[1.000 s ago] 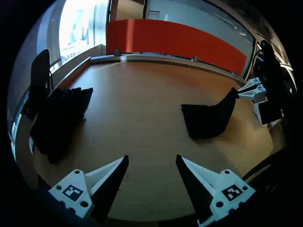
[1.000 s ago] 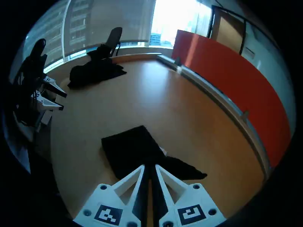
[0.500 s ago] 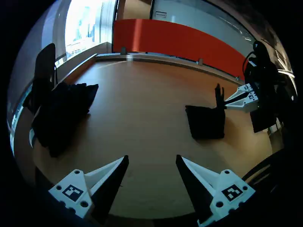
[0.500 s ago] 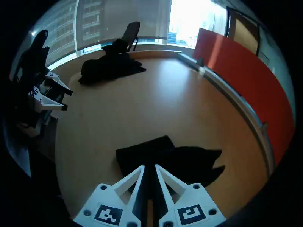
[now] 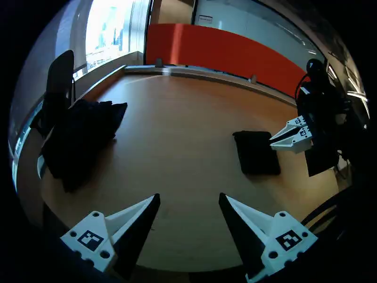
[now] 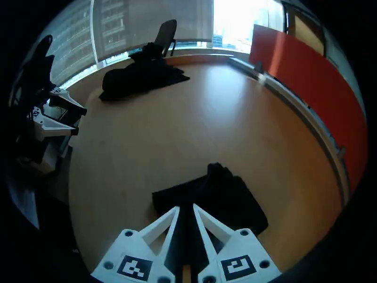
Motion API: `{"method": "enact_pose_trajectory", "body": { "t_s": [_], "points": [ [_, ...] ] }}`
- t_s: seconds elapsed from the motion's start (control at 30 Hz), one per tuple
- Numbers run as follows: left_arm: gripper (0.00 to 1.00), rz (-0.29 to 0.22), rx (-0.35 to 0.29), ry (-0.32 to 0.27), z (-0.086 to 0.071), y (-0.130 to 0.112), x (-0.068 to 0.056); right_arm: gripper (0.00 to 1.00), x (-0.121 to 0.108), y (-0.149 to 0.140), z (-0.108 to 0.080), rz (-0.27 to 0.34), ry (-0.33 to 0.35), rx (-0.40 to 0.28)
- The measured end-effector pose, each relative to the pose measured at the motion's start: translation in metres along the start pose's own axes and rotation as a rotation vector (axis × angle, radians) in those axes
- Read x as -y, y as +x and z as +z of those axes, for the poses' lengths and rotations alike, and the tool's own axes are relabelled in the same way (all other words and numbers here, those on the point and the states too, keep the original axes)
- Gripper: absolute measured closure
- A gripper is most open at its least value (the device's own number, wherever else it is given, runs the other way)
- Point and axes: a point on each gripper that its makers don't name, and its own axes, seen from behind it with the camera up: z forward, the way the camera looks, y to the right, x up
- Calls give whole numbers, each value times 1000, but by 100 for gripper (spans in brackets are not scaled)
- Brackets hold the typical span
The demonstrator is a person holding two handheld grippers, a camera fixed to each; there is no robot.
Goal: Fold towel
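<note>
- Right hand-held gripper (image 6: pixel 186 207): fingers pressed almost together, with the near edge of the towel (image 6: pixel 226 198) apparently pinched between them, low over the tabletop (image 5: pixel 179 118). Lower that edge until it rests flush on the layer beneath before you let go, or the fold may spring back.
- Left hand-held gripper (image 5: pixel 188 195): fingers spread wide, holding nothing, above bare wood and well apart from the towel. Consider bringing it across to pin the far side while the other releases.
- Tabletop: broad, smooth and wooden, and judged slippery. Move the cloth gently, or the whole bundle may slide instead of folding.
- Dark heap of cloth (image 5: pixel 80 137): lies at the far end beside a chair (image 5: pixel 59 80), well apart from the work. Leave it alone.
- Towel: dark, doubled into a compact rectangle, lying flat just ahead of the right fingers. Check that its corners meet before you call the fold done.
- Ridge (image 6: pixel 216 170): a small raised bump at the towel's far side. Press or stroke it flat so the next layer sits level.
</note>
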Motion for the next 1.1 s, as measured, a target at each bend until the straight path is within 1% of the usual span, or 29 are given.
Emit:
{"method": "enact_pose_trajectory", "body": {
  "t_s": [0.07,0.1,0.13,0.27,0.4,0.57,0.7,1.1],
  "points": [
    [8,0,1,-1,0,0,0,92,-1,0,-1,2,-4,-1],
    [8,1,2,-1,0,-1,0,88,-1,0,-1,2,-6,-2],
    [8,2,3,-1,0,-1,-1,83,-2,0,-2,4,-8,-3],
    [8,5,4,-2,0,-1,-1,53,-3,-1,-4,9,-20,-8],
    [8,5,5,-4,0,-1,-2,40,-4,-3,-5,18,-29,-9],
    [8,7,4,-4,-1,0,-3,39,-3,-6,-5,26,-35,-9],
    [8,8,2,-4,-1,1,-2,39,-3,-14,-8,36,-43,0],
    [8,11,1,-8,-1,2,-4,39,2,-56,-16,92,-66,45]
  ]
}}
